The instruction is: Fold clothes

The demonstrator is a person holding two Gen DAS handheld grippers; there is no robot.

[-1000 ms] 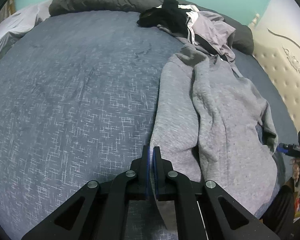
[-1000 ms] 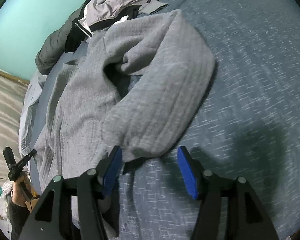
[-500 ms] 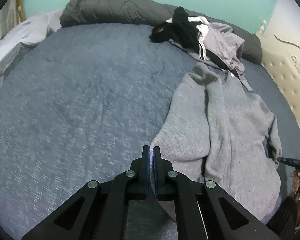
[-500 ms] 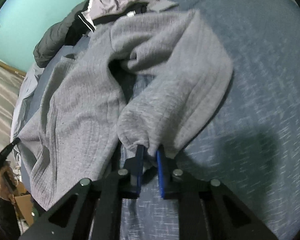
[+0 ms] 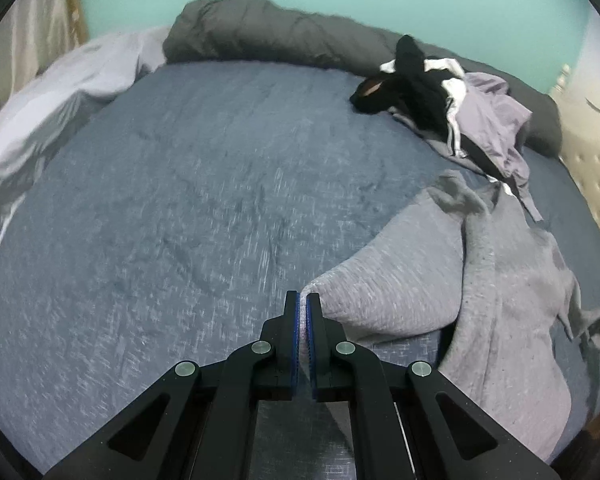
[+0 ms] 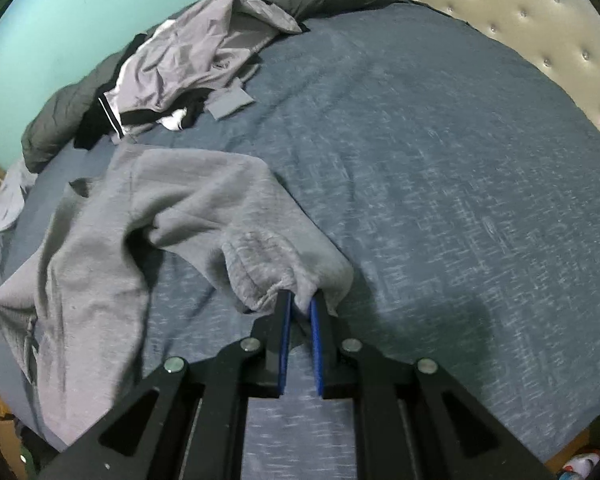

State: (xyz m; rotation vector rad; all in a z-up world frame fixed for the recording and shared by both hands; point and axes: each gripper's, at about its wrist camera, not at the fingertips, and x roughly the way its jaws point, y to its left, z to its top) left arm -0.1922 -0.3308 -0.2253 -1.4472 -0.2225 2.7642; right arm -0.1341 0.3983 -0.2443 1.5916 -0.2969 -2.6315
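Observation:
A grey sweatshirt [image 5: 500, 280] lies crumpled on the blue bedspread [image 5: 200, 200], at the right of the left wrist view. My left gripper [image 5: 303, 300] is shut on a corner of its hem, which it lifts off the bed. In the right wrist view the same grey sweatshirt [image 6: 140, 220] spreads to the left. My right gripper [image 6: 300, 300] is shut on a bunched cuffed end of it, pulled up from the bedspread [image 6: 460, 200].
A pile of other clothes, black, white and lilac [image 5: 452, 112], sits at the far side of the bed, also seen as the clothes pile [image 6: 188, 64]. A dark grey duvet roll [image 5: 268, 36] lies along the teal wall. A tufted cream headboard [image 6: 520, 12] borders the bed.
My right gripper closed from wide open onto the sweatshirt's cuffed end and lifted it. My left gripper, still shut on the hem, rose and drew the fabric across the bed.

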